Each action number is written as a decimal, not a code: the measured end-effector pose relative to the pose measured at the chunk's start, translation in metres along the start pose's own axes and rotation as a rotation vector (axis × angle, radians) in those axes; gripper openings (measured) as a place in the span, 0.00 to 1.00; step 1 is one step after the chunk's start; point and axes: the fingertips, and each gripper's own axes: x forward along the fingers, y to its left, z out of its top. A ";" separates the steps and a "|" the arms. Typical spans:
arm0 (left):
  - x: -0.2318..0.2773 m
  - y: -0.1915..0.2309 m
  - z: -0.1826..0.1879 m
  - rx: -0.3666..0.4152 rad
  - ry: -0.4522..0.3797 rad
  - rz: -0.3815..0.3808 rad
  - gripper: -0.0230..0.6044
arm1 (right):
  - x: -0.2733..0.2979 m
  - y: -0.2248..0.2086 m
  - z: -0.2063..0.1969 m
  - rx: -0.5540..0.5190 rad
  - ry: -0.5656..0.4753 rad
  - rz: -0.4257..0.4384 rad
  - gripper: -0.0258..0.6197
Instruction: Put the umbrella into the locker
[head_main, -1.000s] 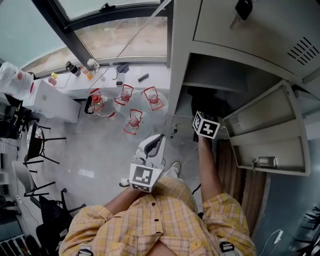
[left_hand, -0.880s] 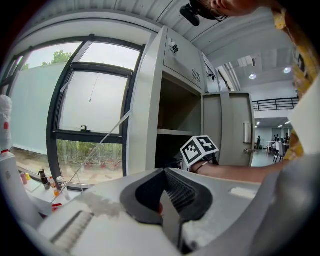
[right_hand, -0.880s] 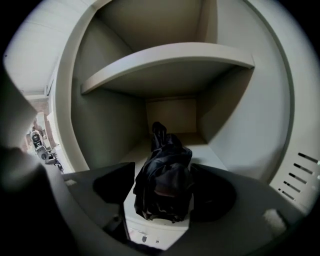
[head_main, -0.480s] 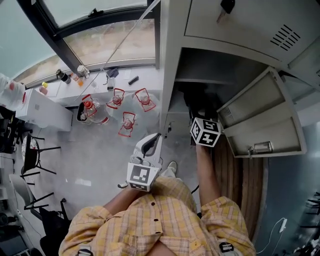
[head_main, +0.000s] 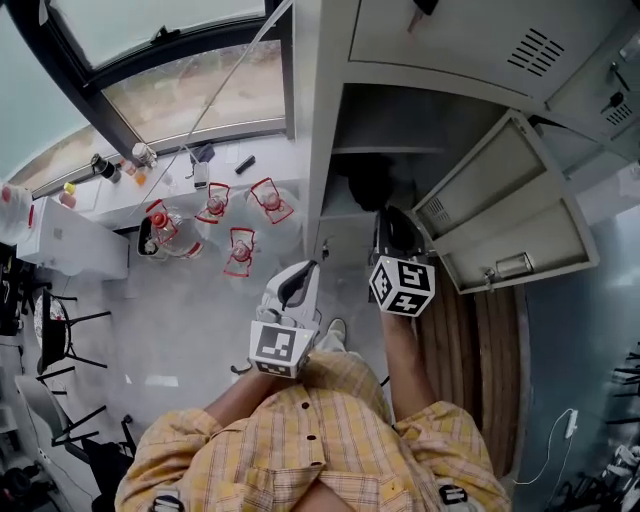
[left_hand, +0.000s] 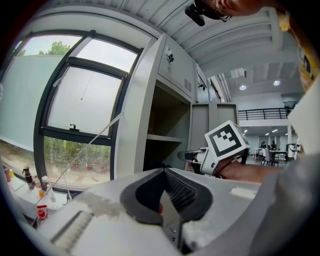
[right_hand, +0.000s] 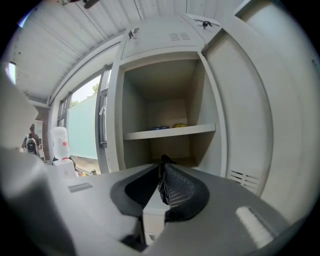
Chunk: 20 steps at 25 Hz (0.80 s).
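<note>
The grey locker (head_main: 322, 150) stands open, its door (head_main: 500, 215) swung out to the right. A dark shape, apparently the umbrella (head_main: 368, 185), lies low inside it. My right gripper (head_main: 390, 225) hangs just outside the opening and points in. Its jaws have just been closing and now meet (right_hand: 163, 167). Nothing clearly sits between them; a small dark tip shows just past them. My left gripper (head_main: 303, 272) hovers left of the locker, shut and empty (left_hand: 163, 172), with the right gripper (left_hand: 194, 156) in its sight.
A shelf (right_hand: 170, 132) crosses the locker and carries small blue and yellow items. Several water bottles with red handles (head_main: 230, 215) stand on the floor by the window. A white desk (head_main: 70, 245) and chairs are at the left. Keys (head_main: 420, 8) hang in an upper door.
My right gripper has drawn back out of the locker opening toward the person. The left gripper has stayed about where it was.
</note>
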 end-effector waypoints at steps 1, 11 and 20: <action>0.000 0.000 0.001 -0.002 -0.003 -0.005 0.03 | -0.005 0.002 0.001 -0.002 -0.007 -0.001 0.06; -0.002 -0.004 0.014 -0.010 -0.028 -0.054 0.03 | -0.048 0.017 0.013 -0.001 -0.052 -0.017 0.03; 0.002 -0.015 0.025 -0.013 -0.047 -0.094 0.03 | -0.081 0.039 0.012 -0.006 -0.062 -0.013 0.03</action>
